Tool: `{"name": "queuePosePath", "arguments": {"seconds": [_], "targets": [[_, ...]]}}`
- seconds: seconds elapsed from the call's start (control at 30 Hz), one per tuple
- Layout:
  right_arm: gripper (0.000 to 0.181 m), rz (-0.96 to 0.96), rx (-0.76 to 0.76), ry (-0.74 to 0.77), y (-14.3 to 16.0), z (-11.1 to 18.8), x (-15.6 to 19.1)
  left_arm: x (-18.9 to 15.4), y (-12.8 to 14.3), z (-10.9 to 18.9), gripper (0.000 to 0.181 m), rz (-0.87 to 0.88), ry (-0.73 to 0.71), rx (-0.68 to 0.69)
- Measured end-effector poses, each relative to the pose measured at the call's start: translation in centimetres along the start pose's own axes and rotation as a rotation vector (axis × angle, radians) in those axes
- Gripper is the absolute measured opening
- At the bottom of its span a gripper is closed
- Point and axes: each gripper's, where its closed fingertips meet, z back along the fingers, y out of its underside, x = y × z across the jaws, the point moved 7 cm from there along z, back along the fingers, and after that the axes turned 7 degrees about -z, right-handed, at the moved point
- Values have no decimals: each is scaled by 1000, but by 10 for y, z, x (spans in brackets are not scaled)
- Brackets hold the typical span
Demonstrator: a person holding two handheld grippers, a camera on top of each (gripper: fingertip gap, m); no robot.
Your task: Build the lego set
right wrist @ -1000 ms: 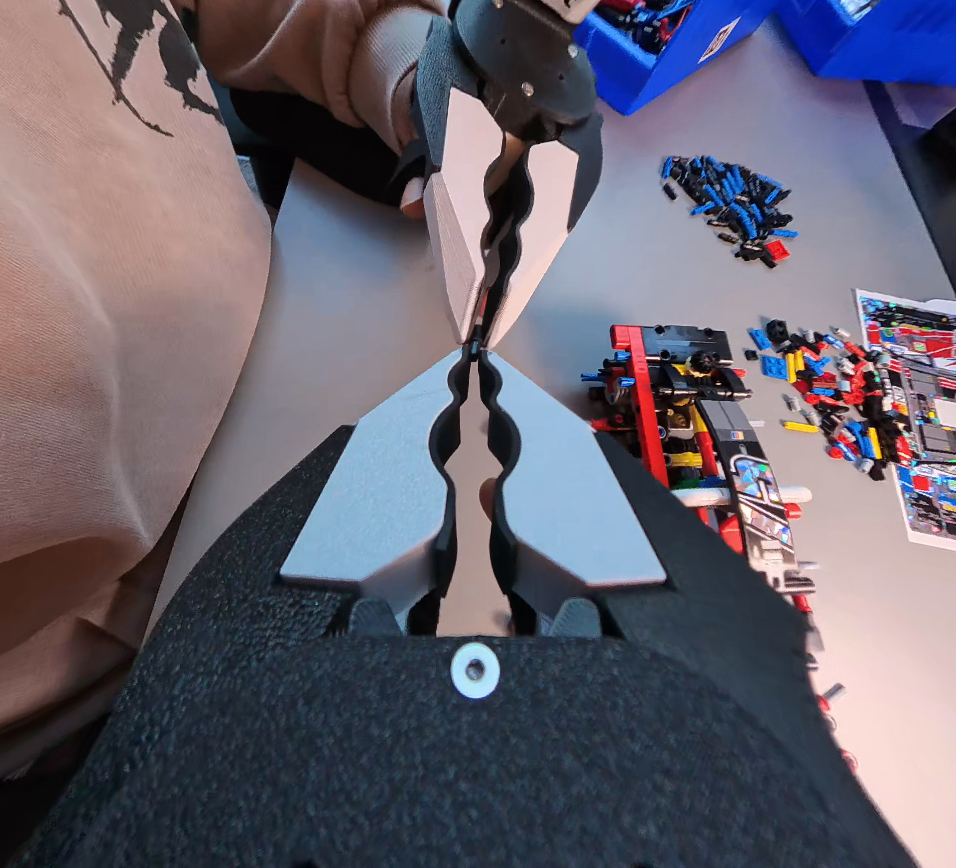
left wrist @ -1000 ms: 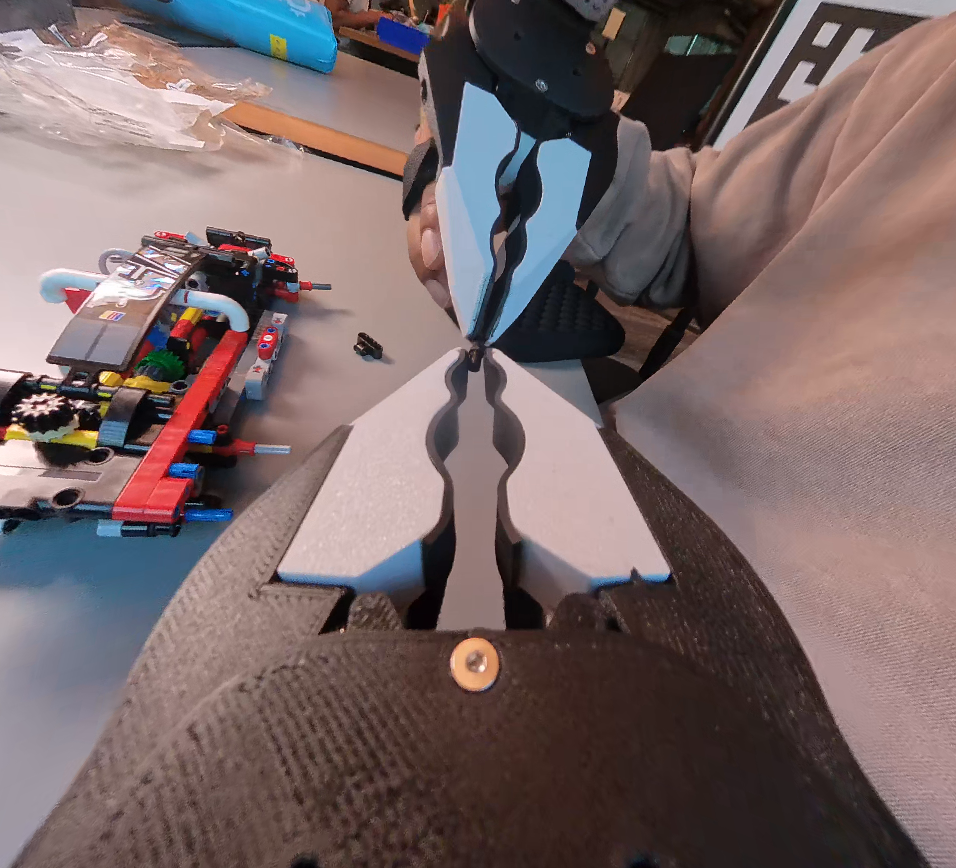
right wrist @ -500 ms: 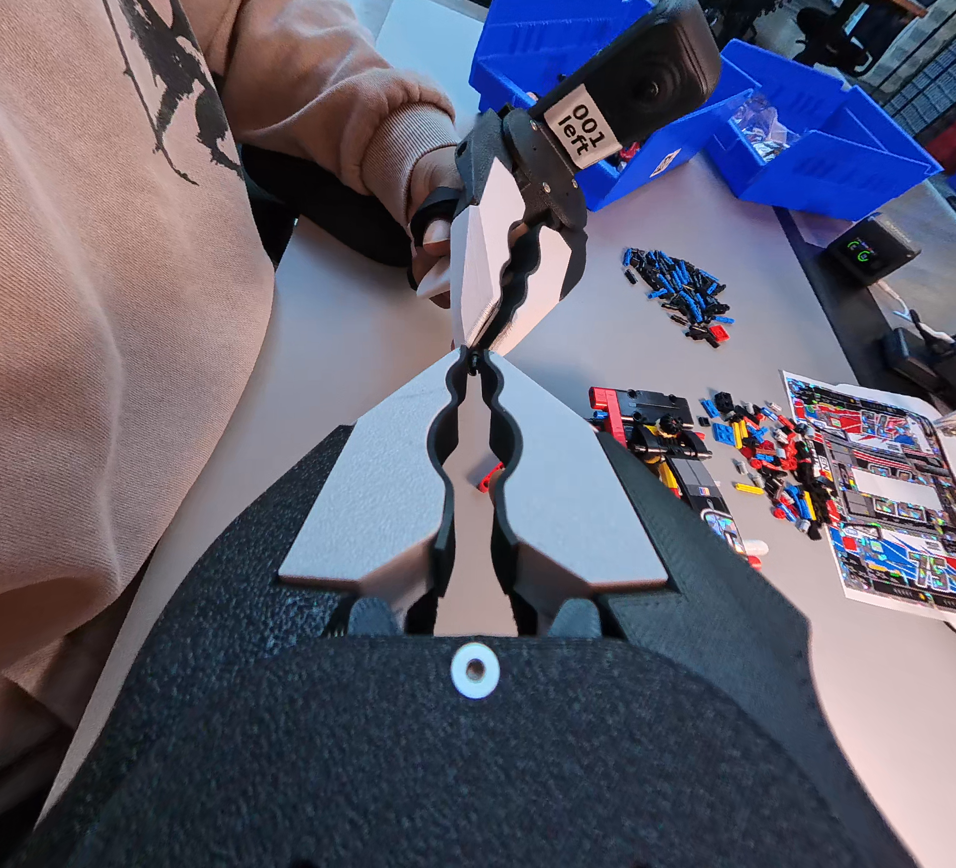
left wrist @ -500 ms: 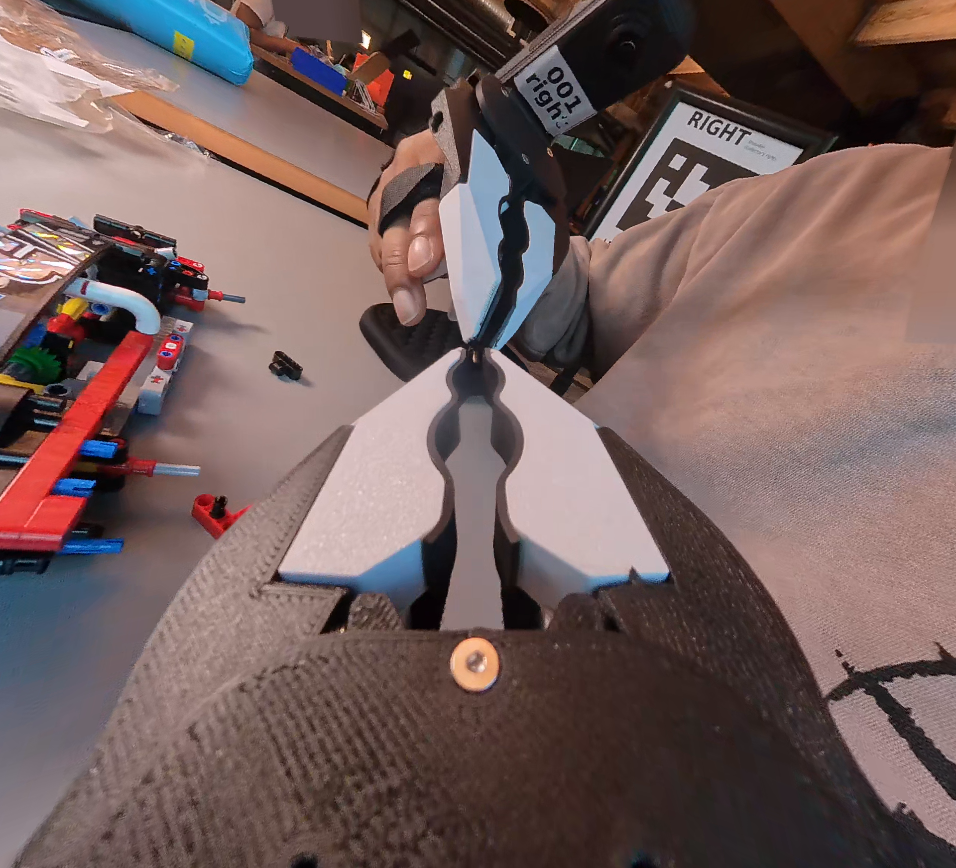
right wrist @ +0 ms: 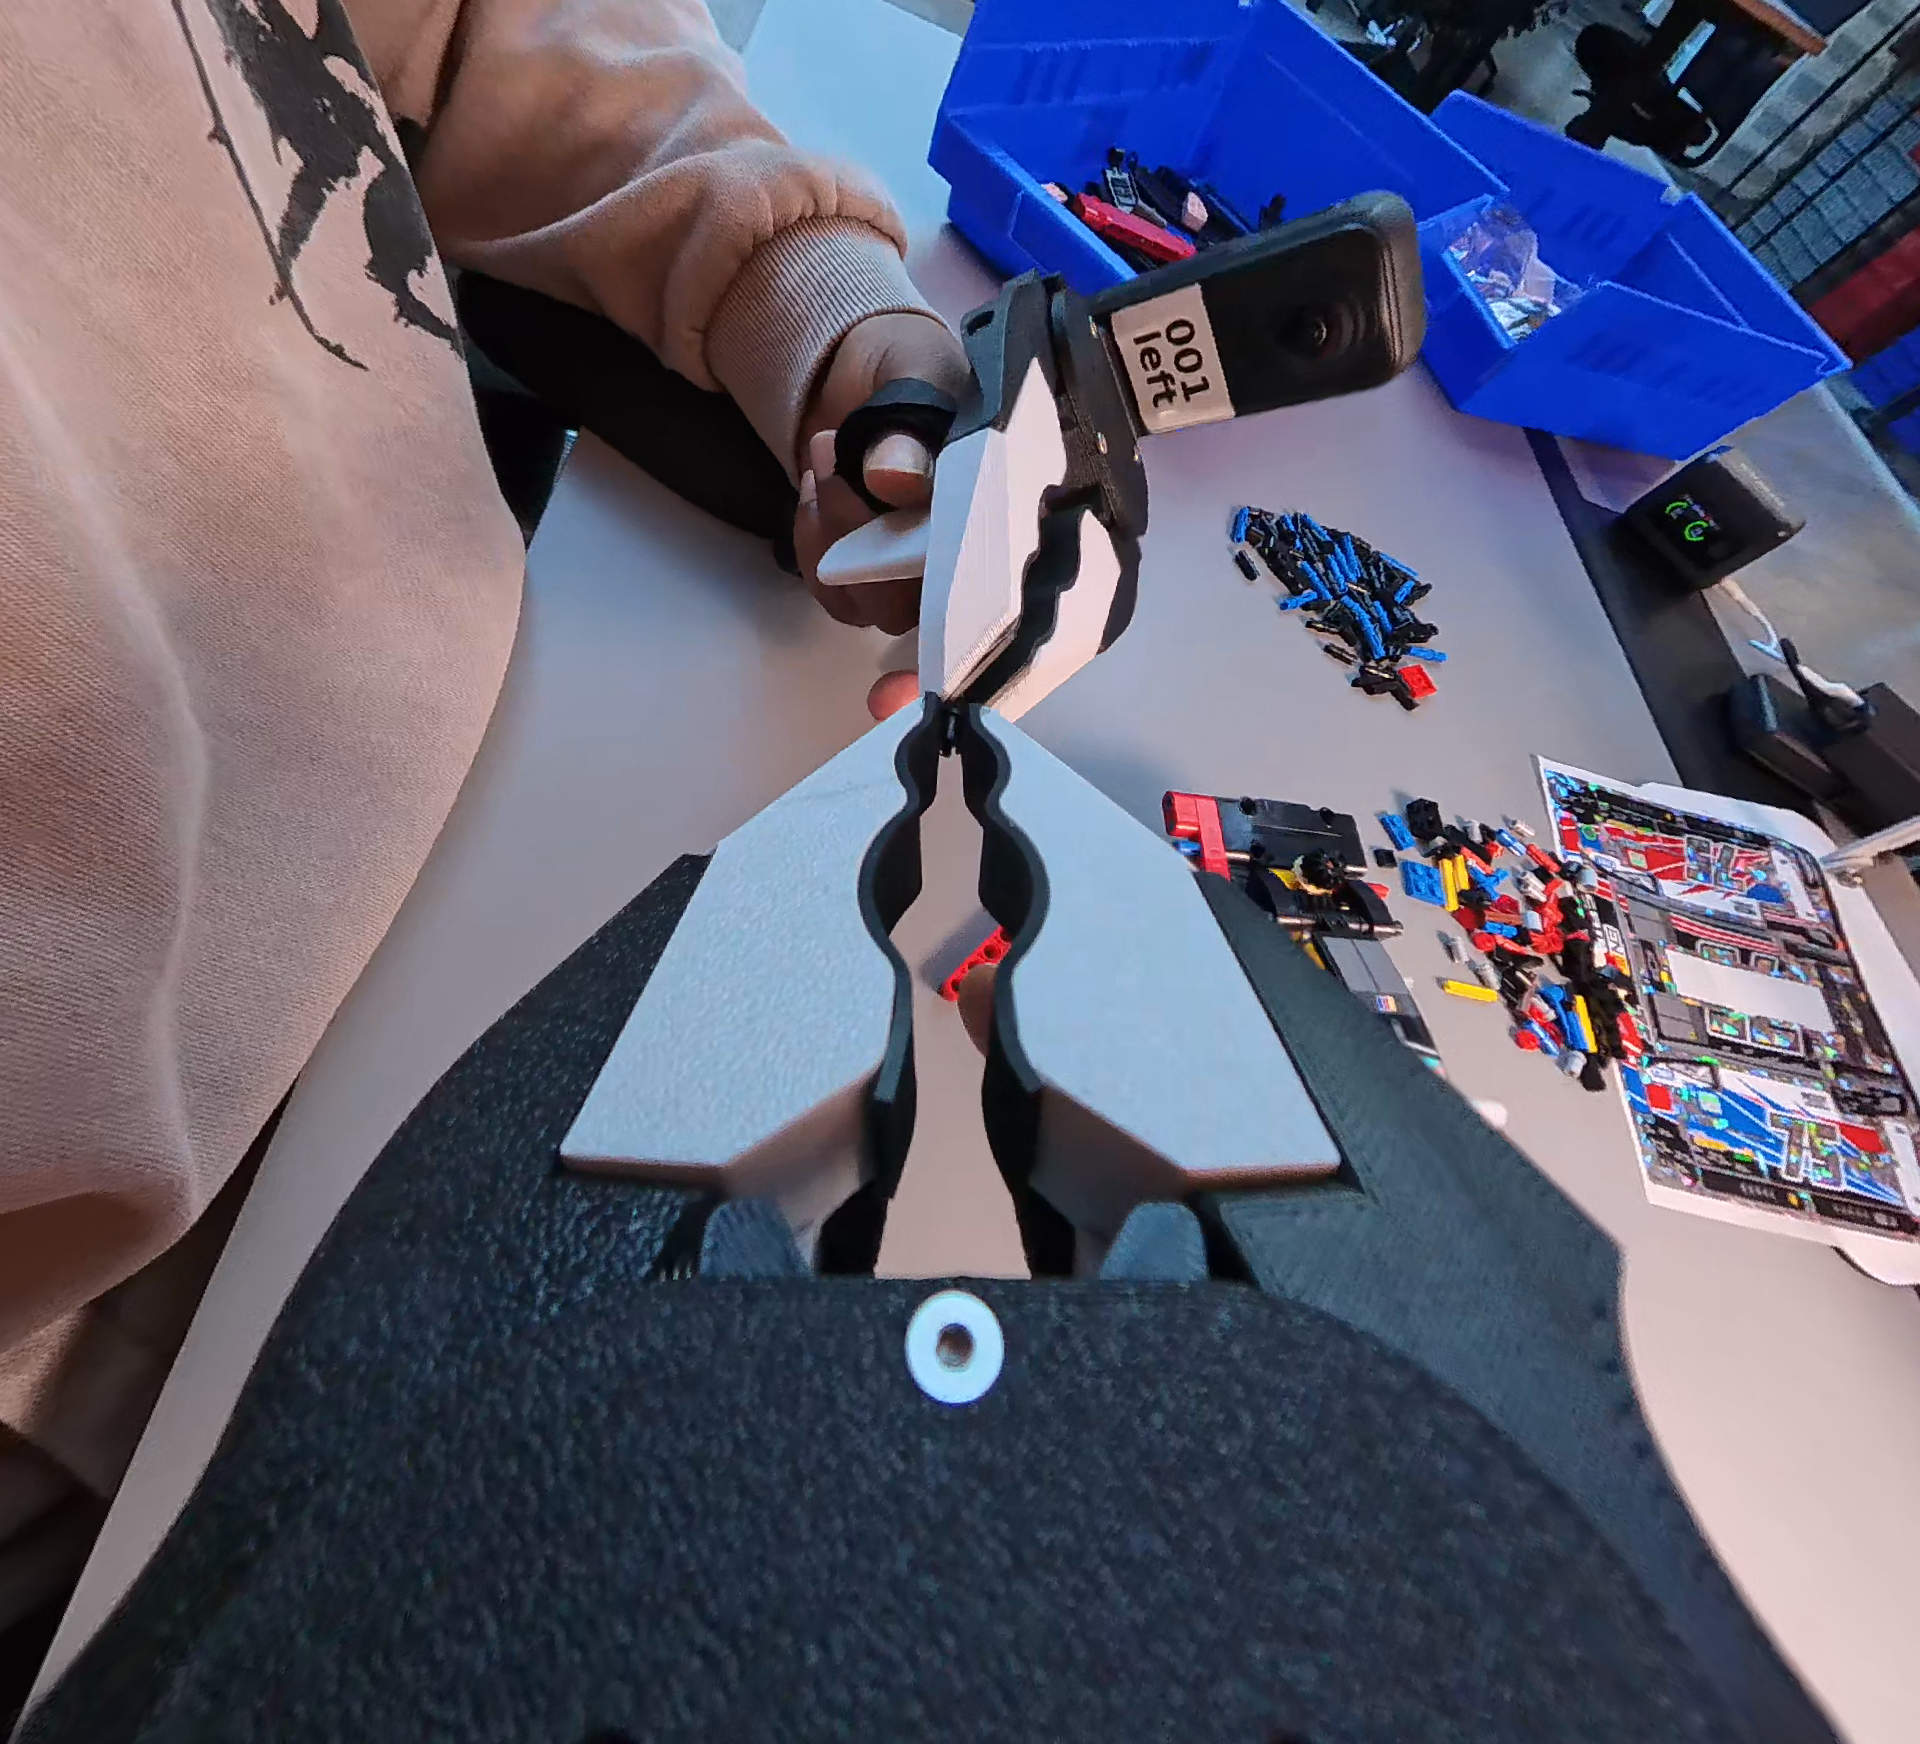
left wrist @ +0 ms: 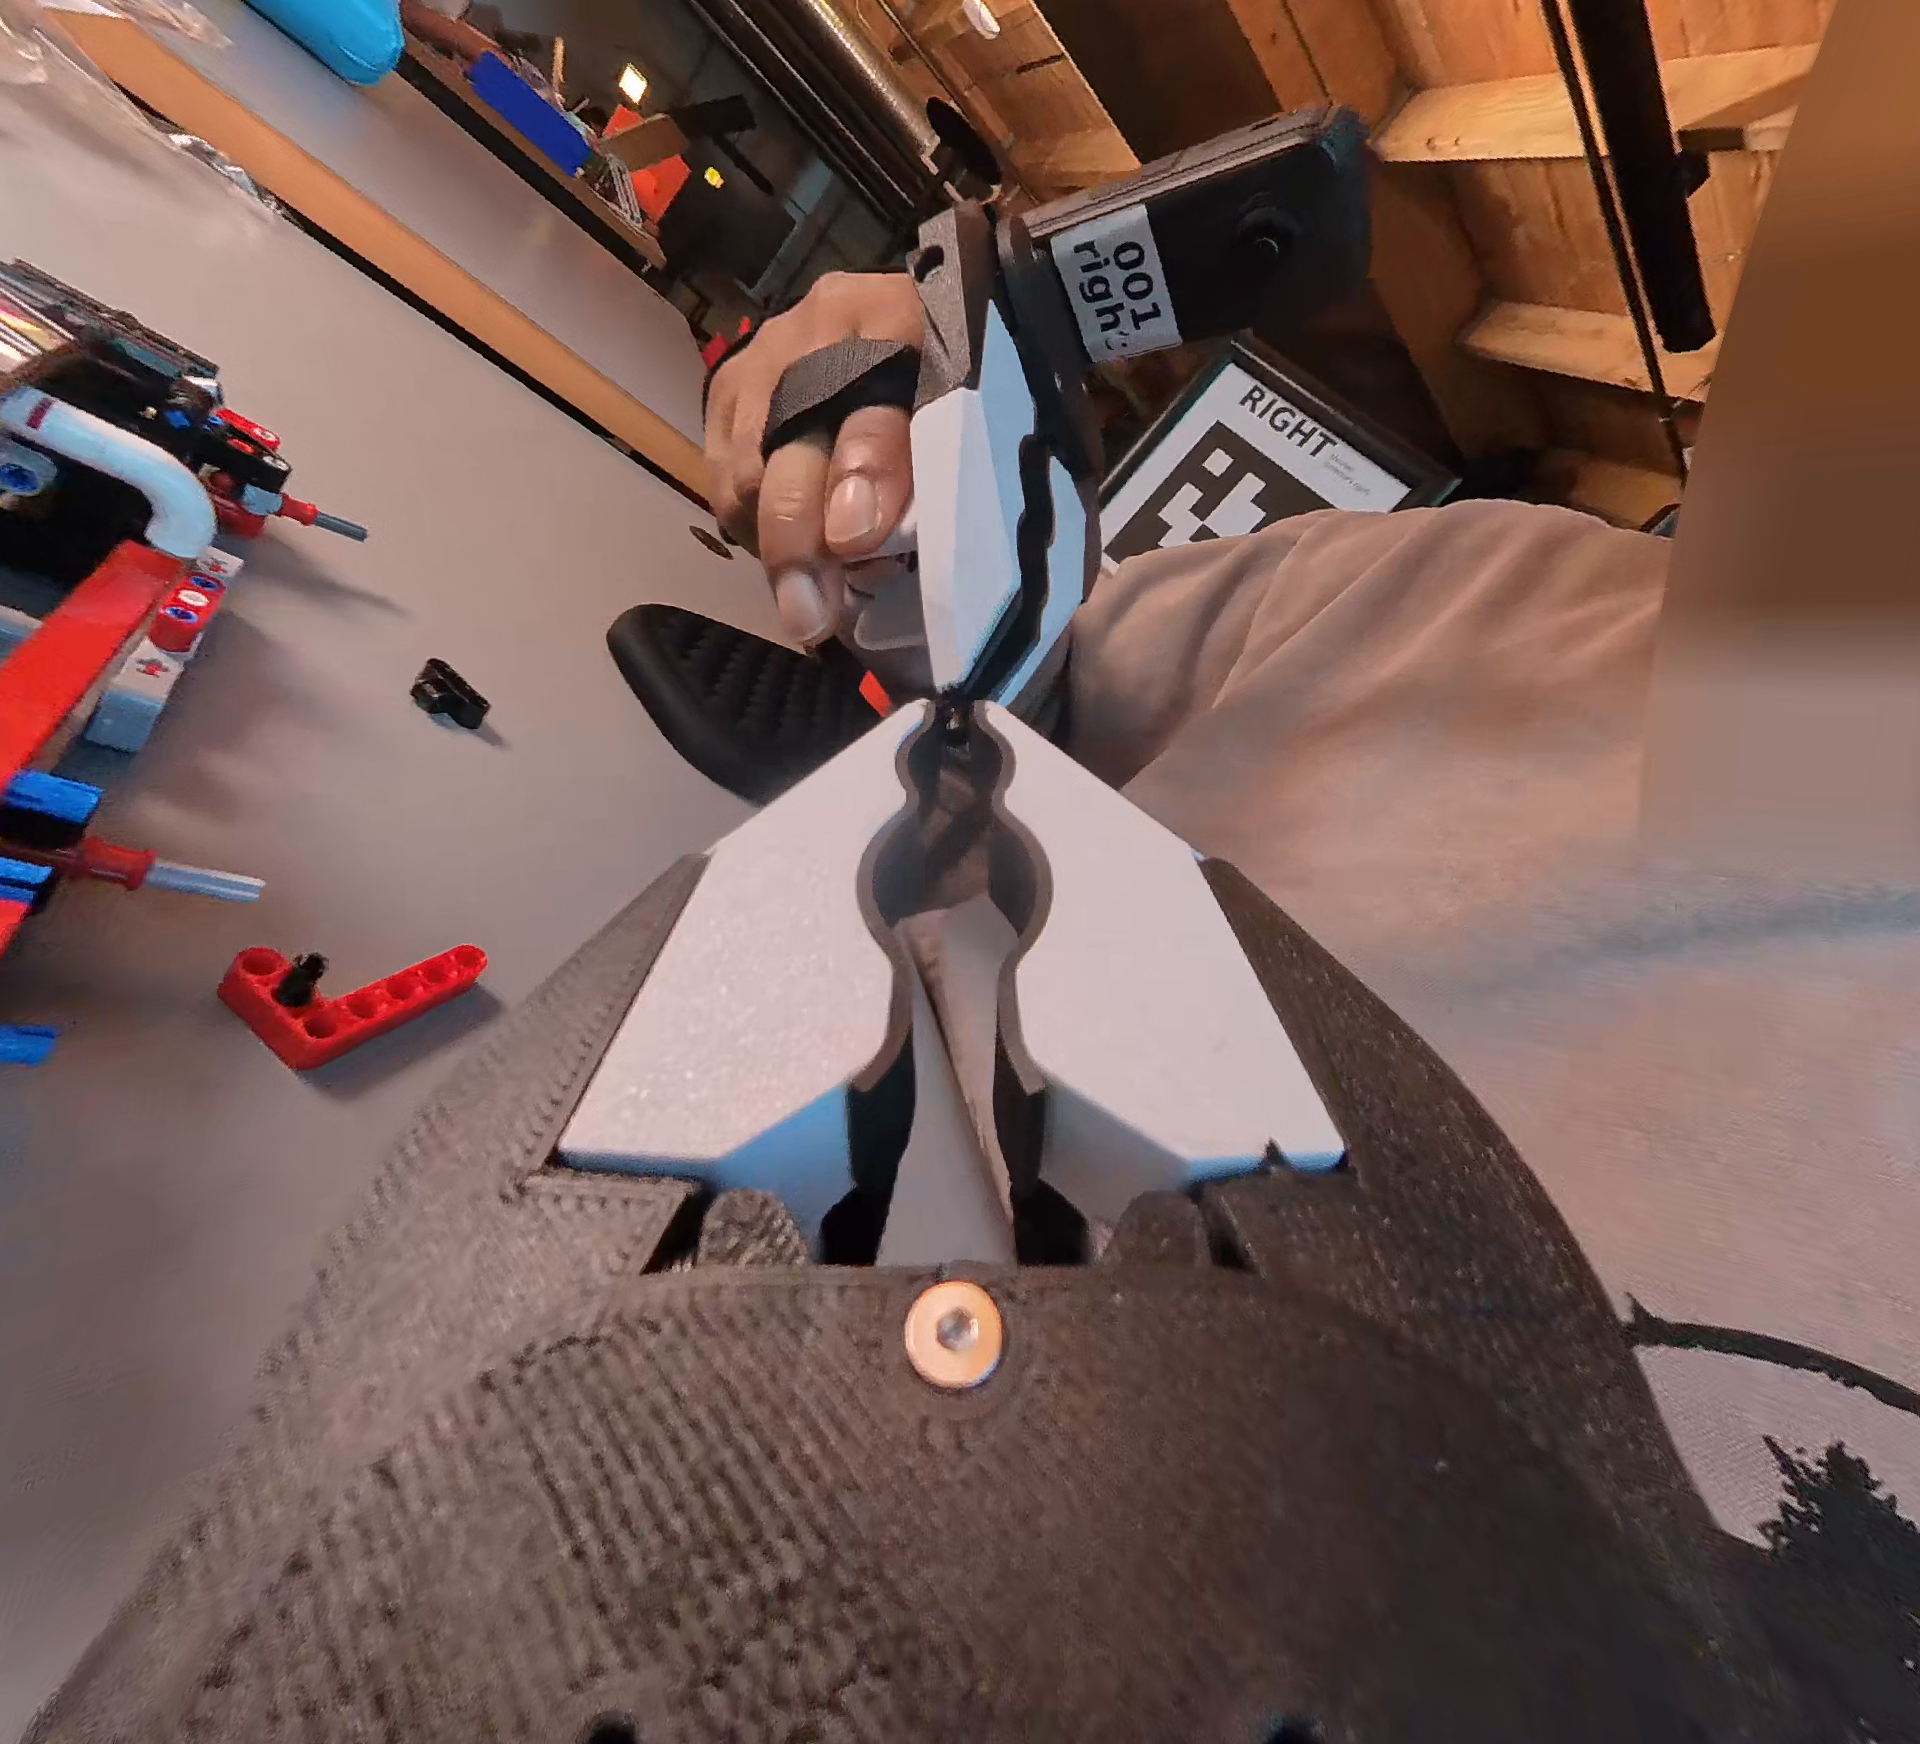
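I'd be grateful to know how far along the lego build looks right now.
Partly done: a car chassis stands assembled. In hand: left gripper and right gripper meet tip to tip on a tiny dark piece. Left: the red L-beam and loose parts.

- Tiny dark piece (left wrist: 949, 720) pinched between both tips: too small to identify.
- Car model (left wrist: 99, 489) cut off by left edge.
- Red L-shaped beam (right wrist: 975, 959) mostly hidden behind fingers (right wrist: 1132, 998).

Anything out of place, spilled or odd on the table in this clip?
Nothing is spilled or broken. One small oddity: a red L-shaped piece with a black pin in it and a small black piece lie loose on the table beside the half-built car, apart from the sorted piles.
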Motion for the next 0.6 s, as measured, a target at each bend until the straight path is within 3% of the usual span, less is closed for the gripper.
{"name": "queuePosePath", "arguments": {"seconds": [0.23,0.33,0.47,0.6], "targets": [[1,-48,54,-47,4,-2,-13,1,-2,5,4,-250,-177,96],[1,-57,101,-62,5,-1,-22,10,-2,12,6,-370,-334,168],[1,-69,237,-70,14,-4,-36,33,5,25,13,-542,-606,360],[1,-85,401,-84,32,-18,-48,47,17,25,21,-600,-675,535]]}}
